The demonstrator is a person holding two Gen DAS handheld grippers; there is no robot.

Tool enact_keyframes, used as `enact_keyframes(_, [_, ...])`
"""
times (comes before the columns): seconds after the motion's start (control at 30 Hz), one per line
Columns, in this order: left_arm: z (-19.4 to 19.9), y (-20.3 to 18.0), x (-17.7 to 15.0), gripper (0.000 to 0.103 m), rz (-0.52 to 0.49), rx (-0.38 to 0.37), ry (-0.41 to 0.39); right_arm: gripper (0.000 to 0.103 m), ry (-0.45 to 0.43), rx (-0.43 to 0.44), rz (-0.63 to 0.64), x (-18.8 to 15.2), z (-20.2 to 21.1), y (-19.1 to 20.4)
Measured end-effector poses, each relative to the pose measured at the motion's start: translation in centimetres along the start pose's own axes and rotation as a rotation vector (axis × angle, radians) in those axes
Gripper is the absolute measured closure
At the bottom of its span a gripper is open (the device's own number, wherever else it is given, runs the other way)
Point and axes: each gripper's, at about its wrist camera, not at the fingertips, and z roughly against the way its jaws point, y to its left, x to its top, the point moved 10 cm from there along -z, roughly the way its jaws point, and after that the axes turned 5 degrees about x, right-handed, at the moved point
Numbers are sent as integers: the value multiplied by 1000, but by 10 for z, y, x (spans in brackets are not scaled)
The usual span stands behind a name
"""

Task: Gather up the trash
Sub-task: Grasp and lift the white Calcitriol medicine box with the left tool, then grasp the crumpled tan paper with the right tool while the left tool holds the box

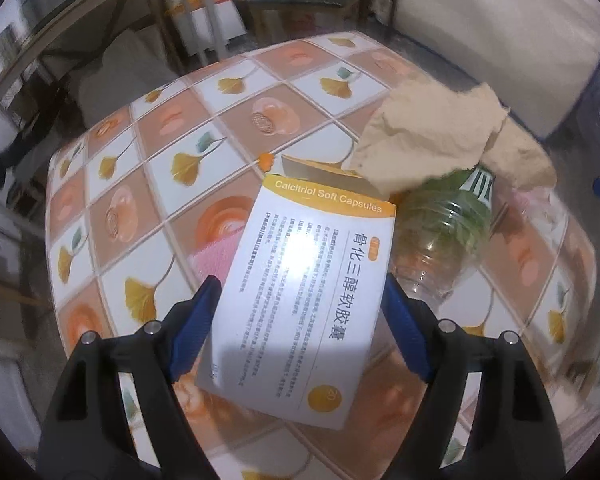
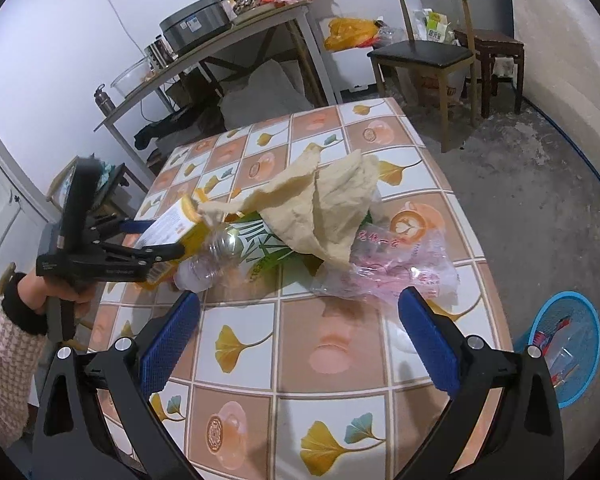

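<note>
A white and orange medicine box (image 1: 300, 280) lies tilted on the tiled table (image 1: 148, 184), and my left gripper (image 1: 299, 282) is shut on it, one blue pad against each long side. In the right wrist view the same box (image 2: 172, 220) sits between the left gripper's (image 2: 162, 238) fingers. An empty plastic bottle (image 1: 444, 232) lies just right of the box, partly under crumpled brown paper (image 1: 432, 136). My right gripper (image 2: 300, 298) is open over the table's near part, holding nothing. The paper (image 2: 320, 208), the bottle (image 2: 220, 252) and a thin pinkish plastic bag (image 2: 400, 272) lie just beyond its fingertips.
A blue mesh basket (image 2: 580, 392) with some scraps in it stands on the floor right of the table (image 2: 340, 360). A wooden chair (image 2: 420, 52) and a cluttered side table with a rice cooker (image 2: 192, 28) stand behind. A person's sleeved hand (image 2: 28, 300) holds the left gripper.
</note>
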Motion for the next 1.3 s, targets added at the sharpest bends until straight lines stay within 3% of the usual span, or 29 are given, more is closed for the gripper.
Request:
enact_keyframes(0.3, [49, 10, -56, 27, 268, -73, -62, 6, -4, 27, -11, -1, 12, -11])
enact_keyframes(0.57, [62, 4, -106, 27, 410, -39, -108, 7, 26, 131, 18, 53, -11, 11])
enact_keyframes(0.7, [63, 7, -119, 27, 464, -40, -122, 7, 102, 85, -19, 76, -47, 5])
enact_keyframes(0.77, [62, 7, -123, 27, 486, -45, -126, 8, 140, 22, -52, 83, -68, -6])
enact_keyframes(0.93, [58, 7, -131, 27, 512, -53, -123, 13, 213, -68, -39, 80, -102, -14])
enact_keyframes(1.1, [55, 1, -135, 27, 515, -62, -116, 27, 243, -147, 13, 71, -110, -15])
enact_keyframes(1.17, [53, -2, -136, 27, 514, -66, -113, 42, 250, -158, 13, 69, -111, -17])
enact_keyframes(1.3, [50, -4, -140, 26, 523, -66, -108, 63, 264, -168, 16, 66, -109, -20])
